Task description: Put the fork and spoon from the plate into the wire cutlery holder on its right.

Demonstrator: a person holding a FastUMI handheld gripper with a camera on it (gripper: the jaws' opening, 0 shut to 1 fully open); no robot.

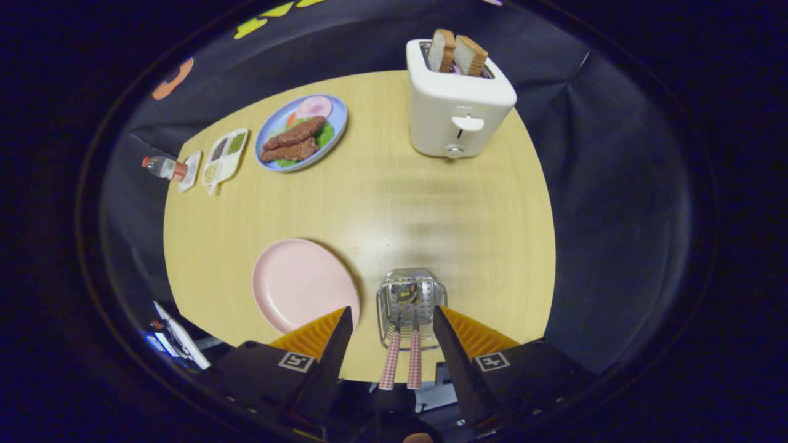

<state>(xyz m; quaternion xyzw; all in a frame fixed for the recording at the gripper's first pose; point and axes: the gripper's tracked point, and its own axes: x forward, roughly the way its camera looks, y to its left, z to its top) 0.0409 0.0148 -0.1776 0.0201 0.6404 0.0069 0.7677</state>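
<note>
Hovering over the near edge of the desk [381,203], I hold my fingers [392,326] spread wide, gripping nothing. Between them stands the holder [411,292], a perforated metal basket near the desk's edge. Two pieces of cutlery lean in it side by side, their checked handles sticking out toward me past the rim: one handle [389,366] on the left, the other [415,366] just beside it on the right. Their working ends sit down inside the basket, and I cannot tell which one is the fork and which the spoon. Neither of my fingers touches the handles or the holder.

Left of the holder, just beside it, lies the pink plate [301,283], bare; my left finger covers a bit of its near rim.

Well beyond, at the far side of the desk, stands a white toaster [458,107] with two bread slices [457,54] poking out of its slots. To its left lies a blue plate [335,126] with meat, greens and a pink slice. Further left sit a small divided tray [225,155] and a bottle [161,166] lying on a small dish.
</note>
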